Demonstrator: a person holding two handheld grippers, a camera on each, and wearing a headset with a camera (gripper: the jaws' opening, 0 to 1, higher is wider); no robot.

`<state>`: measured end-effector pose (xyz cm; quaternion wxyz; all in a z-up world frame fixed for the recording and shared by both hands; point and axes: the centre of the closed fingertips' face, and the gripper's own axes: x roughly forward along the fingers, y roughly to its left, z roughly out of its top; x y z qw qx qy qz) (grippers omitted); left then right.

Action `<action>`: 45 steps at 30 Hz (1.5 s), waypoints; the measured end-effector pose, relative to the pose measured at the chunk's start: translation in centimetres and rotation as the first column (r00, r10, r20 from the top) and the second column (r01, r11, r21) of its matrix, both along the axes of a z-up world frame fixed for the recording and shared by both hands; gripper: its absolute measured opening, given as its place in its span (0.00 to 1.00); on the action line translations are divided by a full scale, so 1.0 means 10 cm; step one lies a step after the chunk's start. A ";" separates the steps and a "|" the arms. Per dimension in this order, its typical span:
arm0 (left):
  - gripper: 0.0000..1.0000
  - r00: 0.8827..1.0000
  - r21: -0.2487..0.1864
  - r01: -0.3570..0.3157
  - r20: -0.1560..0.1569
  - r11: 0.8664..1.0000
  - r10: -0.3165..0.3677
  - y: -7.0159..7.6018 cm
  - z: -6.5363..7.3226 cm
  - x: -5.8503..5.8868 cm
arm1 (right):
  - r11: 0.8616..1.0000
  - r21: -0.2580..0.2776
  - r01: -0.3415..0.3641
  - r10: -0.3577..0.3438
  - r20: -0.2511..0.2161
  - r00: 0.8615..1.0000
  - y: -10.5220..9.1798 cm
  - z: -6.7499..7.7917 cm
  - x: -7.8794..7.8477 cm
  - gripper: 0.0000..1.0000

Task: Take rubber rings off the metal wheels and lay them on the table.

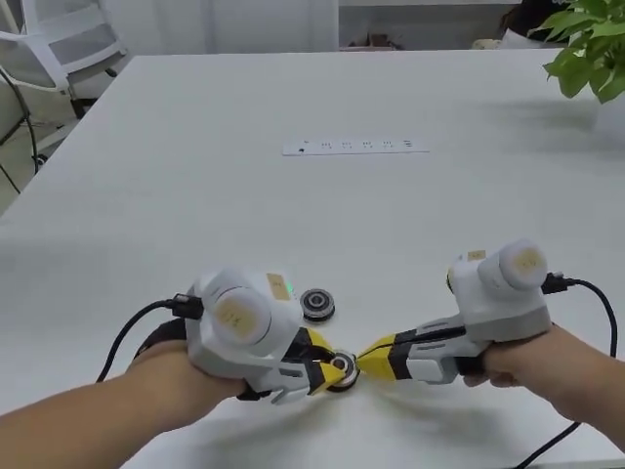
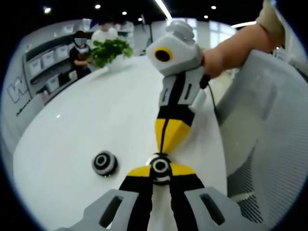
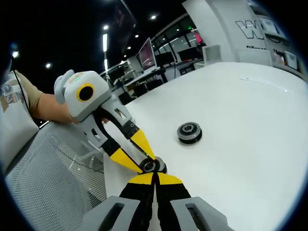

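The left tool [image 2: 160,171] clamps a black-ringed metal wheel [image 2: 160,165]. The right tool [image 3: 155,173], jaws together, touches its rim. The head view adds a power strip [image 1: 355,148].

At the tabletop's [image 1: 293,215] near edge a wheel [image 1: 340,369] sits between left claw [image 1: 328,367] and right claw [image 1: 363,362]; a second wheel [image 1: 316,304] lies just behind, a power strip [image 1: 355,148] farther back
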<state>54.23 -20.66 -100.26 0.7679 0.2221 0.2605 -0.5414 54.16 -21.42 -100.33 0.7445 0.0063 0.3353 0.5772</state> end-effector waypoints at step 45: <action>0.14 1.000 -0.022 -0.001 -0.004 1.000 0.001 -0.02 0.00 0.00 | 0.999 0.011 -0.045 0.045 0.050 0.998 0.06 0.04 -0.03 0.00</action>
